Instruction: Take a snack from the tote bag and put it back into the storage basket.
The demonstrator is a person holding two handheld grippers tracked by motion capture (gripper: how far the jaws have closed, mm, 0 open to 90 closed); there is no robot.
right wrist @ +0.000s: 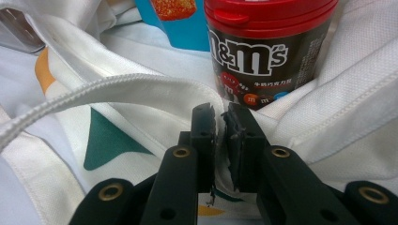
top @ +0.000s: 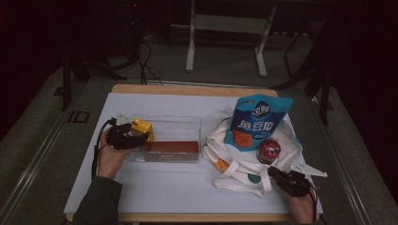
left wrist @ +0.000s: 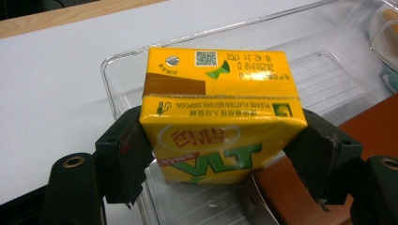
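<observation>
Unpacking of a white tote bag point(top: 244, 164) into a clear plastic bin point(top: 169, 136), judged partway through. Already in the bin: a flat brown box point(top: 171, 147) along the near wall. Going in now: a yellow drink carton point(left wrist: 220, 117), clamped at its sides between the pads of the left gripper point(top: 129, 137) and hanging over the bin's left end, apparently not yet set down. Left to move, by the look of it: a blue snack pouch point(top: 256, 121) and a red-lidded candy jar point(right wrist: 265, 49), both resting on the bag at the right of the white table point(top: 159, 180).

Left forearm up from the bottom edge, hand cupped behind the gripper, jaws angled over the bin's near-left corner. Right gripper point(right wrist: 221, 126) low at the bag's near-right corner, jaws pressed almost together with an edge of the bag's fabric seemingly nipped between them, jar just beyond the tips. Right hand point(top: 302, 206) tucked near the table's front edge.
</observation>
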